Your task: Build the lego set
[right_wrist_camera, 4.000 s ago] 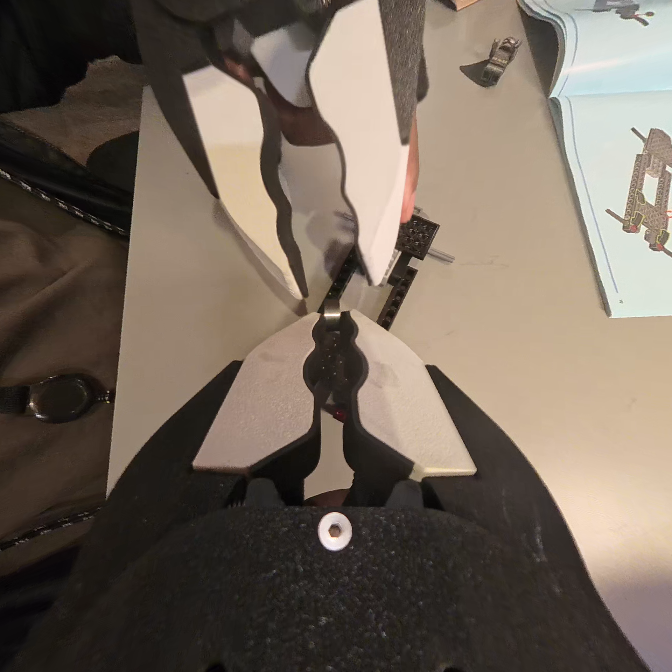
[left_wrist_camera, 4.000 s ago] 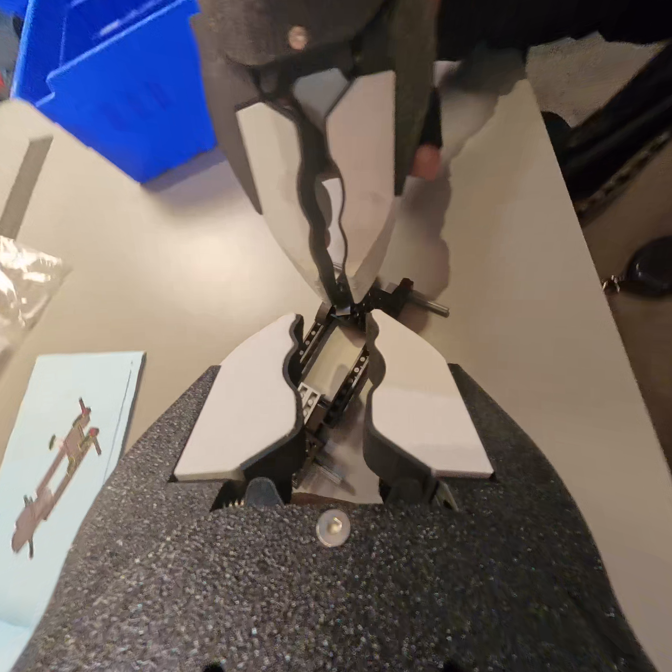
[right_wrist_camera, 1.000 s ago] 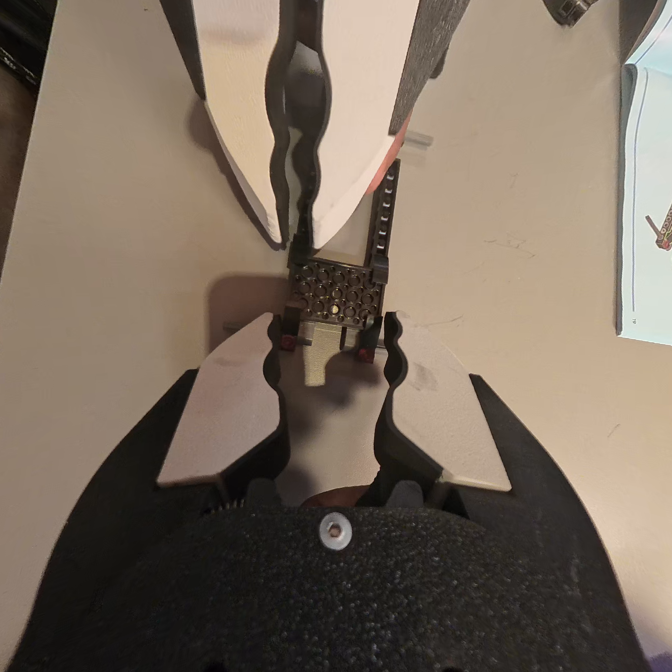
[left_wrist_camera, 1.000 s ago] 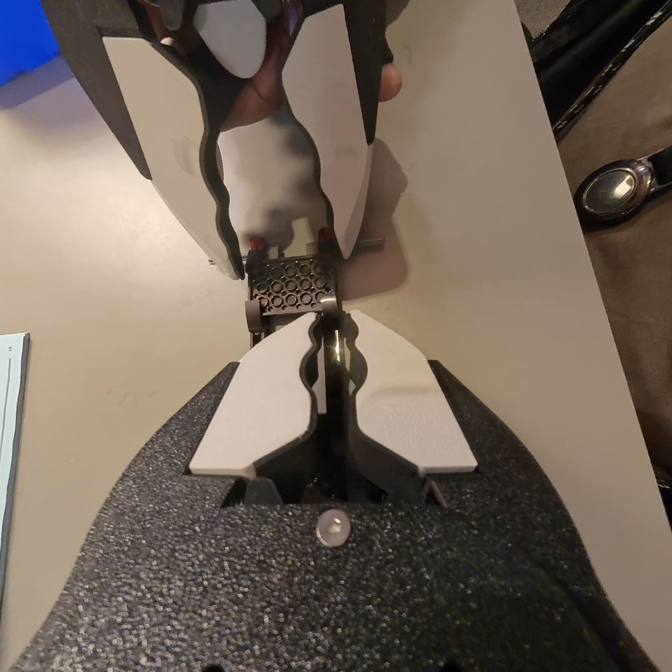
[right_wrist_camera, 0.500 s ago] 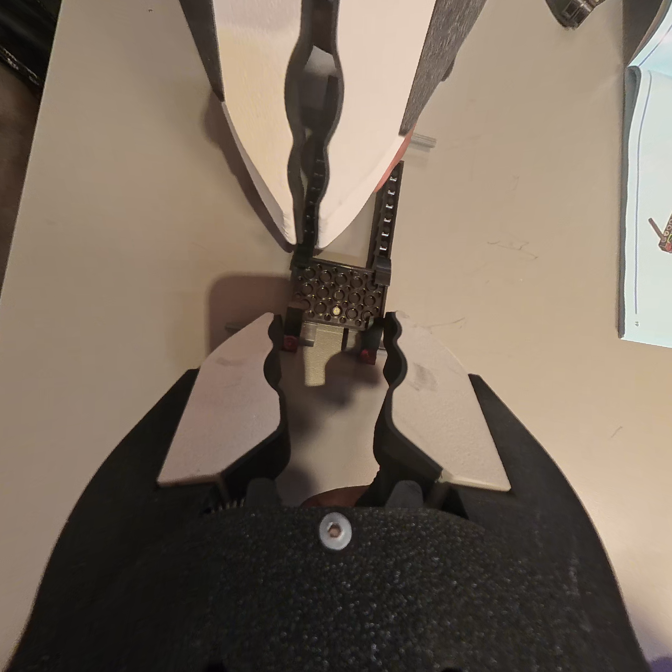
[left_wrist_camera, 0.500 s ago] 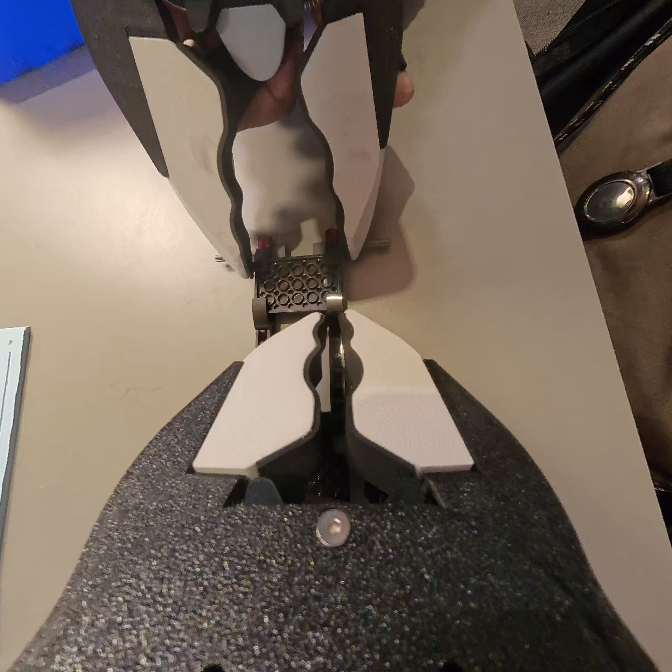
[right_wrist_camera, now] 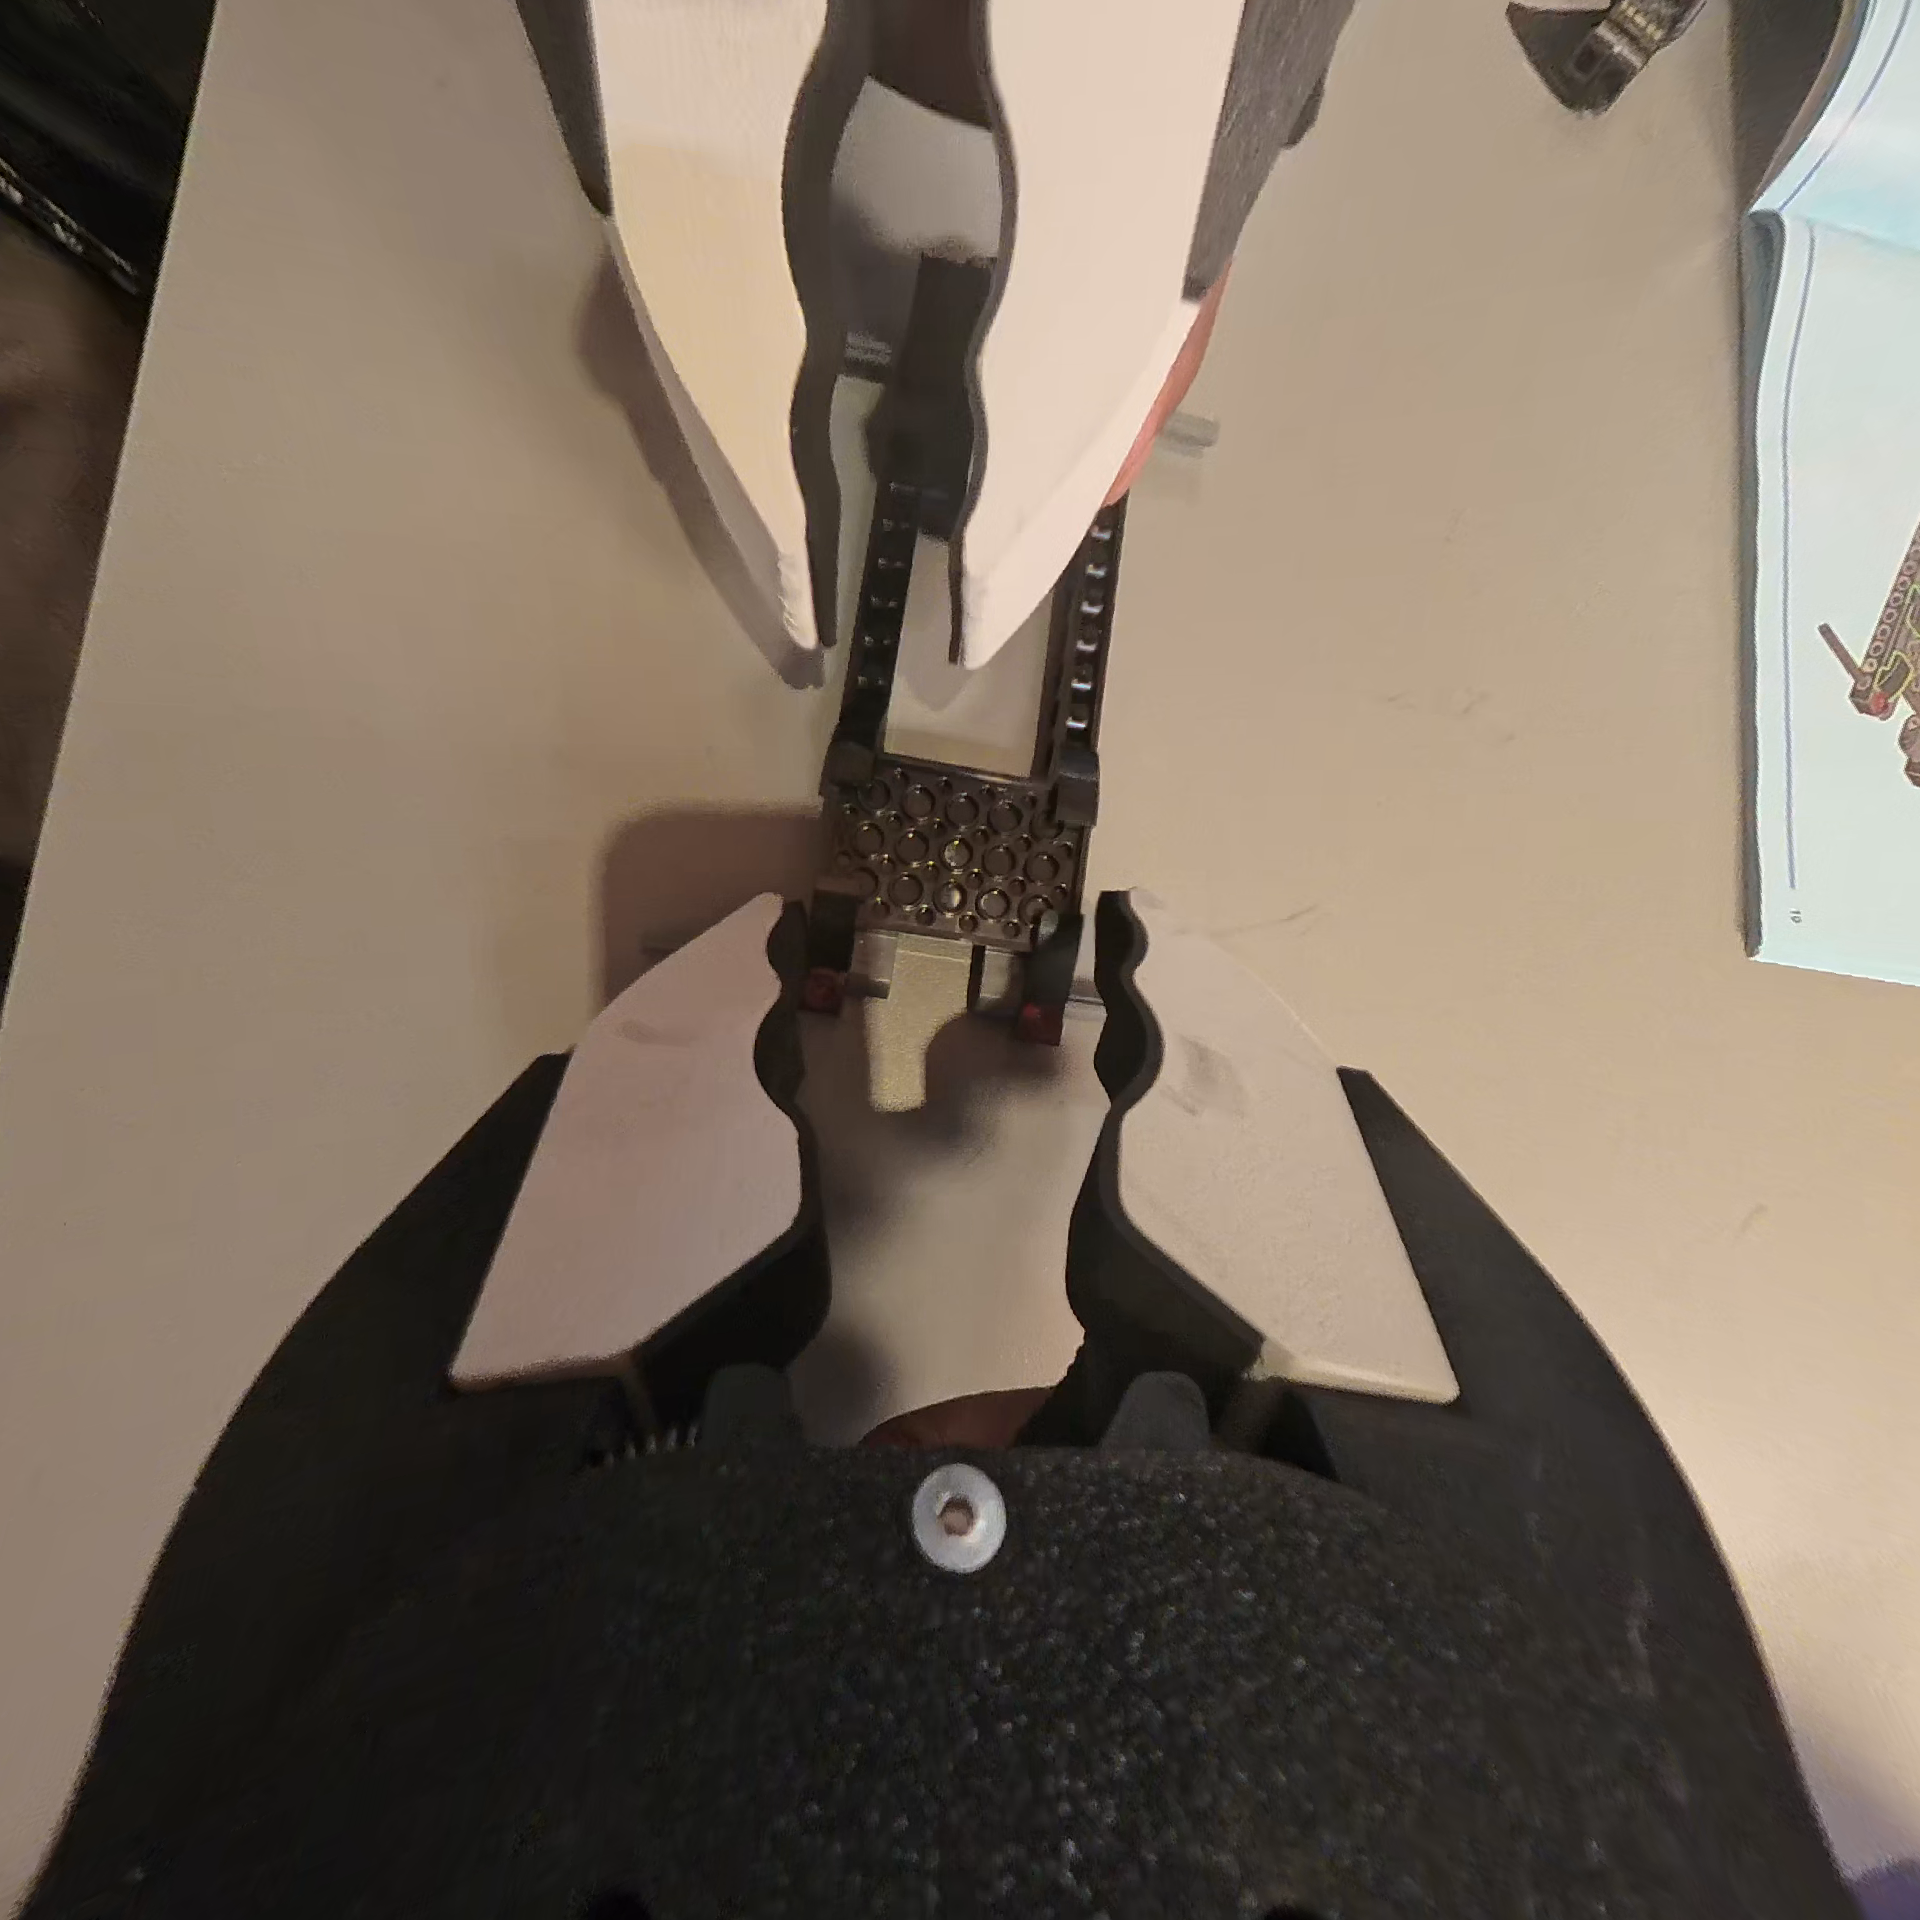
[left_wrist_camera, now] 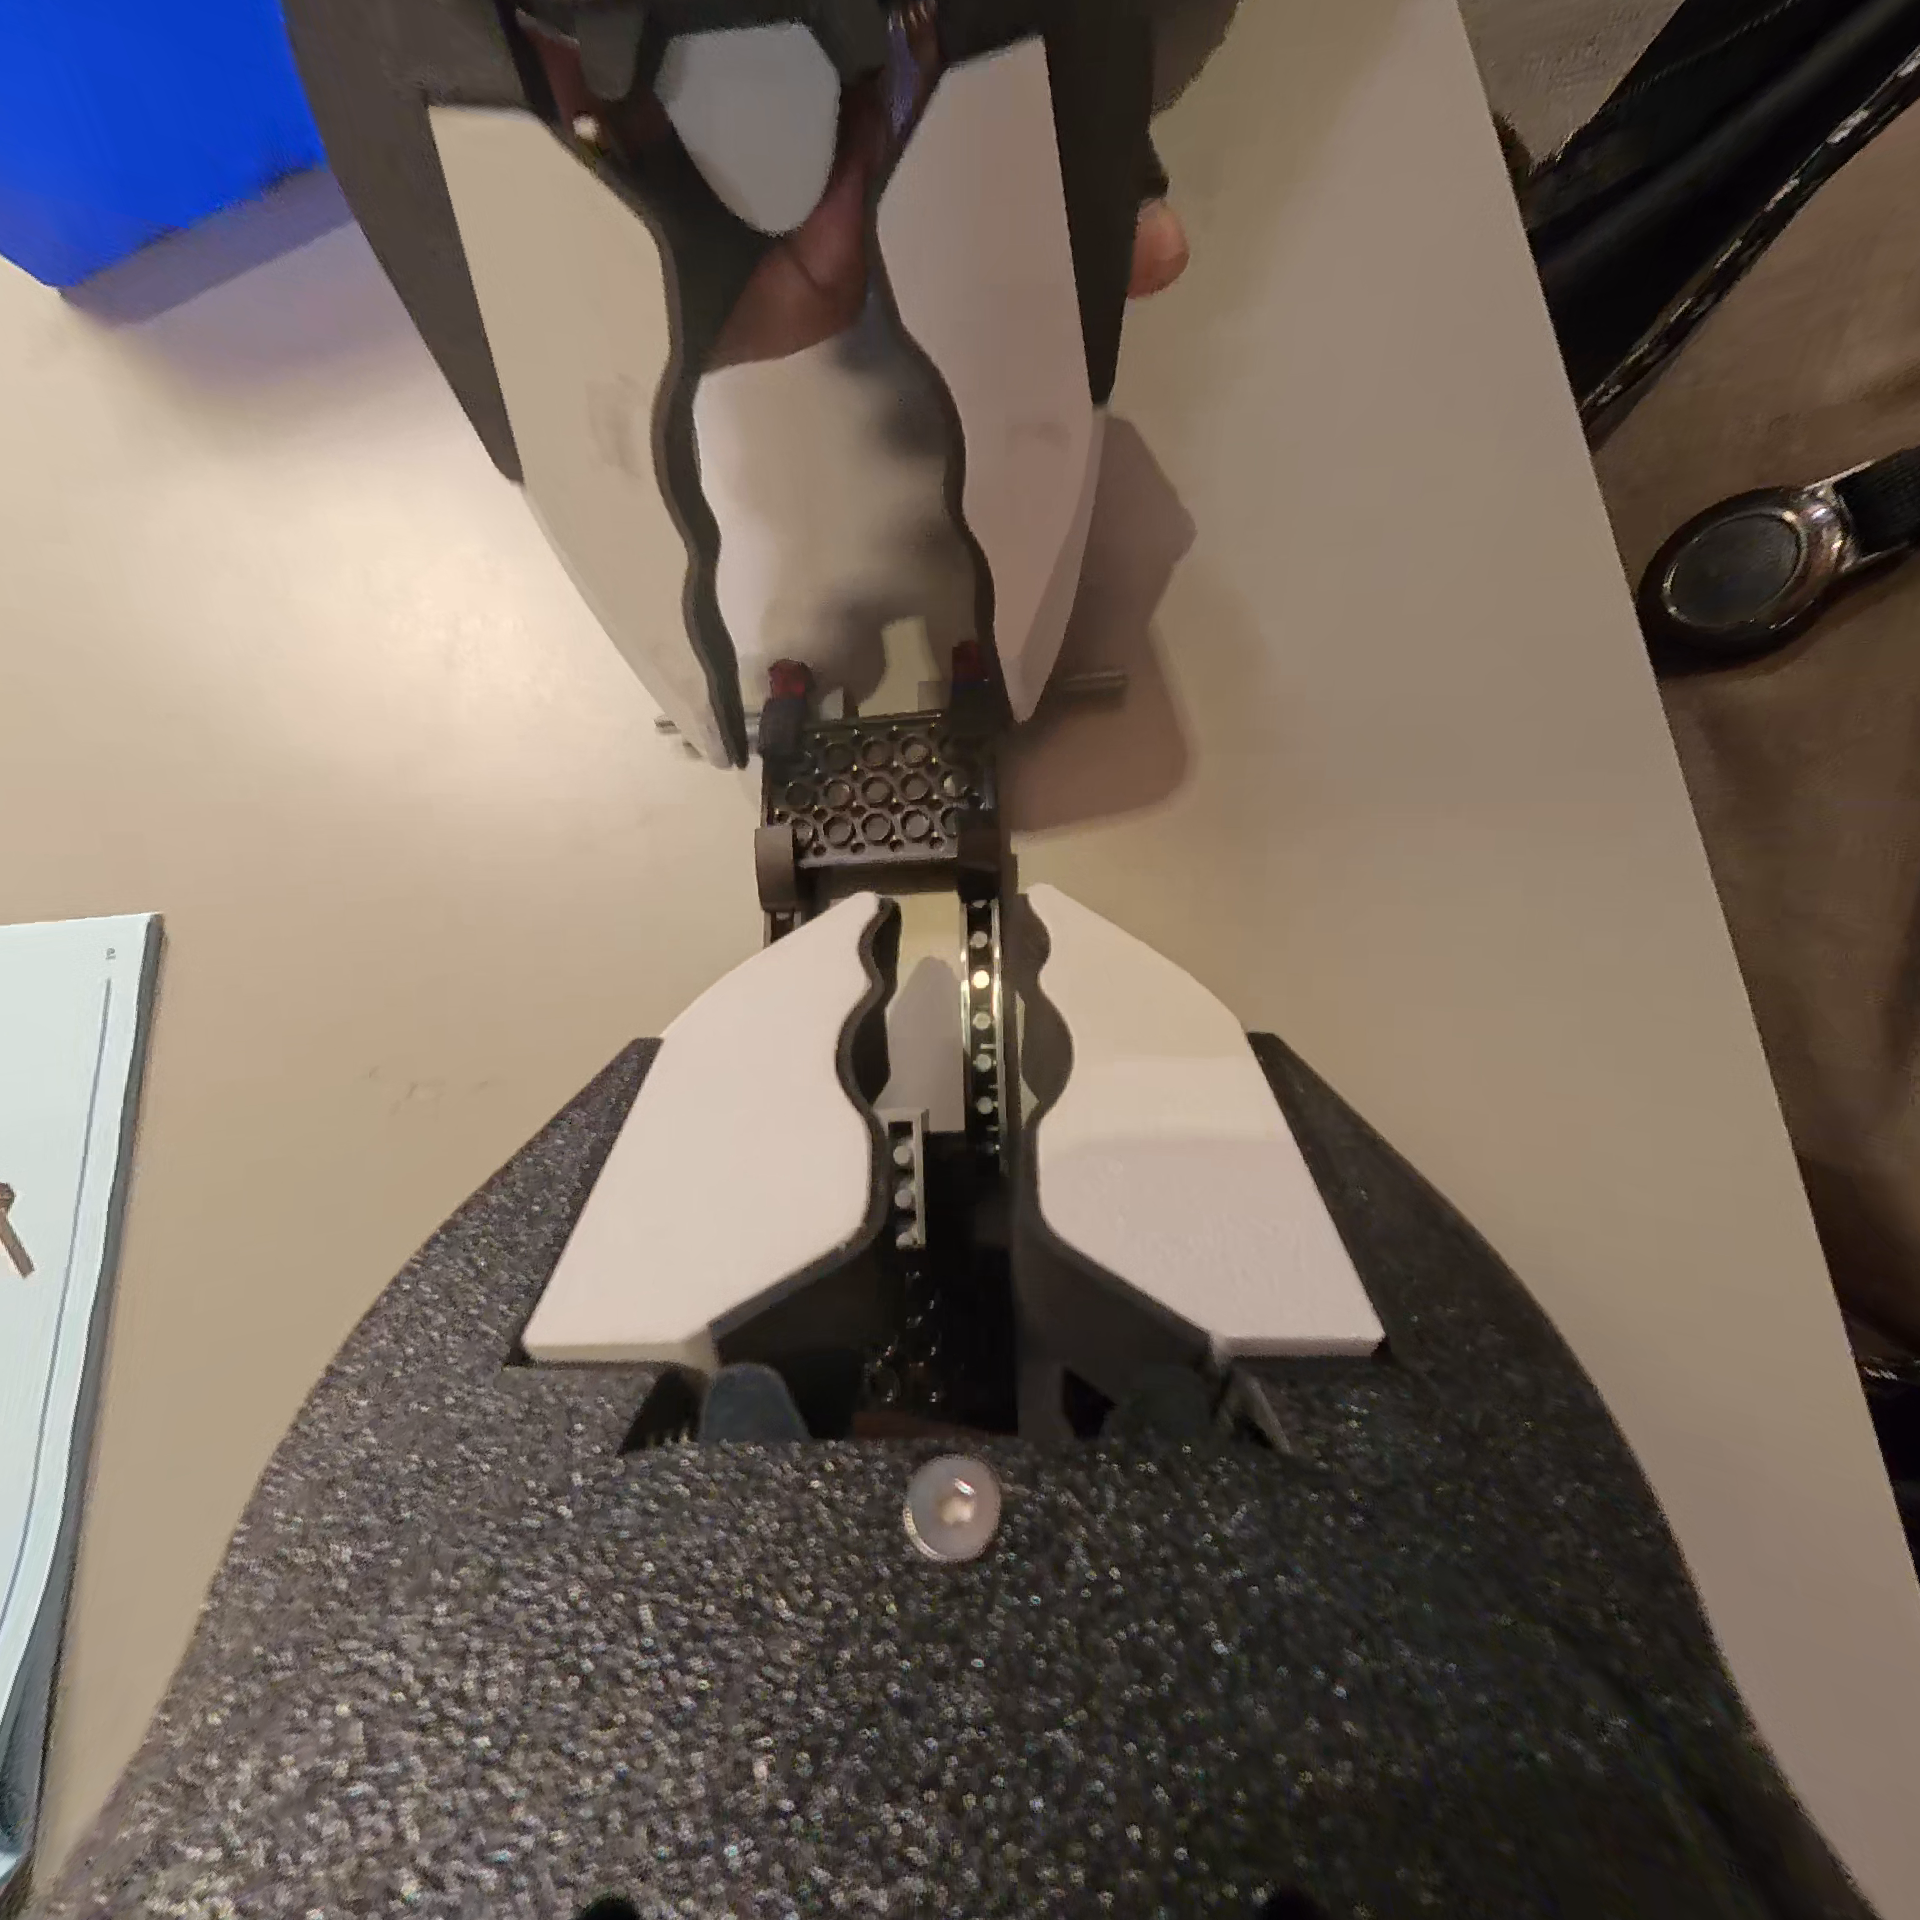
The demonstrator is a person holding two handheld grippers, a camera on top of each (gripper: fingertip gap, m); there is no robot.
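A: Counter [right_wrist_camera: 1455, 727], beige. Booklet [right_wrist_camera: 1849, 520] at its edge, well apart from the work.

B: Grippers?

A: Right hand-held gripper [right_wrist_camera: 945, 935]: wide, pads pressed on the near end of the black frame [right_wrist_camera: 956, 852], which is raised over its shadow. Left hand-held gripper [left_wrist_camera: 951, 935]: partly parted, straddling one beam [left_wrist_camera: 982, 1018], one pad clear of it.

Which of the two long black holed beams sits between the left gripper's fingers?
The beam nearer the table edge: it lies in the left gripper's open gap. The frame's other beam passes outside those fingers.
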